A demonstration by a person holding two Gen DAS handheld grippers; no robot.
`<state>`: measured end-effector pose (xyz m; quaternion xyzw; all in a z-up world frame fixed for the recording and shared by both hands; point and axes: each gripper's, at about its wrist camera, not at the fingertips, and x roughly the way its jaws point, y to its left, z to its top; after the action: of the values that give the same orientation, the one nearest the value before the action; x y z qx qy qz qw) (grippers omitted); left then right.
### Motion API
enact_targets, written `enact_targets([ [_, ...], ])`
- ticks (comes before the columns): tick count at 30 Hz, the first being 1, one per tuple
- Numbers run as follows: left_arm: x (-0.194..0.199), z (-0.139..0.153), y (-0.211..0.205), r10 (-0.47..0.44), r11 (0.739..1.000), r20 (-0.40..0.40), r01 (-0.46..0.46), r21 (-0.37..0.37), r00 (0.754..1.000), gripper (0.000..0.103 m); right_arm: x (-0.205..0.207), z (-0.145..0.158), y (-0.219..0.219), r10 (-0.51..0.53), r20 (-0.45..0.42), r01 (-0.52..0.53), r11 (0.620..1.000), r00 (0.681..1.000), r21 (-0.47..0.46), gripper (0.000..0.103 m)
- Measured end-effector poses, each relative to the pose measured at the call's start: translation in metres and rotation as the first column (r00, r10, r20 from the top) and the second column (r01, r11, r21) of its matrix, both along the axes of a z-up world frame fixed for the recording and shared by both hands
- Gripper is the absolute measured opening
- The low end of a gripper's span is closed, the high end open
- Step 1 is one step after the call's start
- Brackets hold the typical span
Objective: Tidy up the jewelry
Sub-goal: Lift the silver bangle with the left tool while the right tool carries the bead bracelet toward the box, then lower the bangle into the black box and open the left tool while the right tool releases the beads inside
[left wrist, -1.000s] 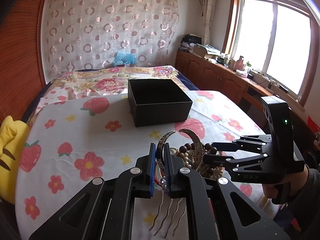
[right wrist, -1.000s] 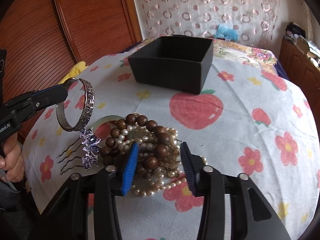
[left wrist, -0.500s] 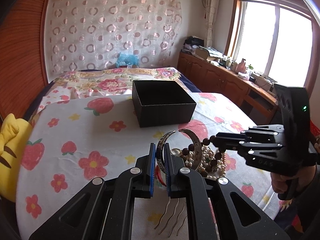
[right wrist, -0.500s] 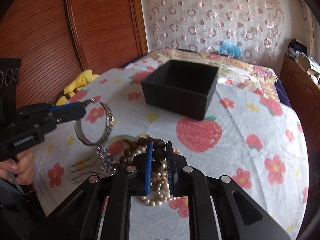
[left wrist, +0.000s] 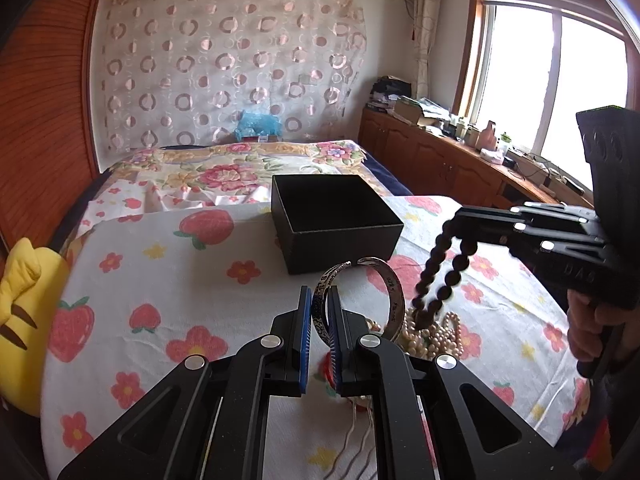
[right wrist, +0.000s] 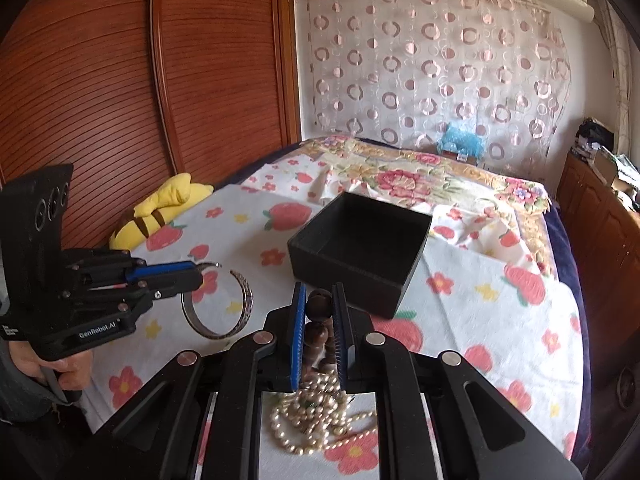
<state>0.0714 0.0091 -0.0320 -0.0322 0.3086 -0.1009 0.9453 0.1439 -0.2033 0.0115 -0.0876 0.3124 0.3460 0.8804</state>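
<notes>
Box (left wrist: 336, 224) open-topped, my drop target | left fingers (left wrist: 318, 312) clamped on bangle (left wrist: 360, 296) just before it | right fingers (right wrist: 318, 320) pinch wooden beads (left wrist: 440, 276) clear of pearls (right wrist: 320, 416), nearer me, avoiding tangles

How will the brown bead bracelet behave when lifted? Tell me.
Probably floppy: the brown bead bracelet droops in a loop from the right gripper. It may swing. Its round beads could slip between the pads.
</notes>
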Motion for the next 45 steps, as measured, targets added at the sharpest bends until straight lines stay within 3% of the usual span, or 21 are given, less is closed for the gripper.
enact_targets([
  [24, 0.105, 0.015, -0.011, 0.035, 0.995, 0.007, -0.036, 0.093, 0.999, 0.007, 0.088, 0.052, -0.002, -0.101, 0.085, 0.100, 0.995, 0.991, 0.016, 0.015],
  [31, 0.138, 0.005, -0.019, 0.028, 0.996, -0.040, -0.025, 0.083, 0.999, 0.010, 0.106, 0.054, 0.009, -0.111, 0.071, 0.110, 0.994, 0.991, 0.010, 0.015],
  [45, 0.096, 0.005, 0.006, 0.054, 0.996, -0.009, -0.053, 0.072, 0.998, 0.011, 0.126, 0.014, 0.035, -0.127, 0.000, 0.127, 0.992, 0.992, -0.009, 0.015],
])
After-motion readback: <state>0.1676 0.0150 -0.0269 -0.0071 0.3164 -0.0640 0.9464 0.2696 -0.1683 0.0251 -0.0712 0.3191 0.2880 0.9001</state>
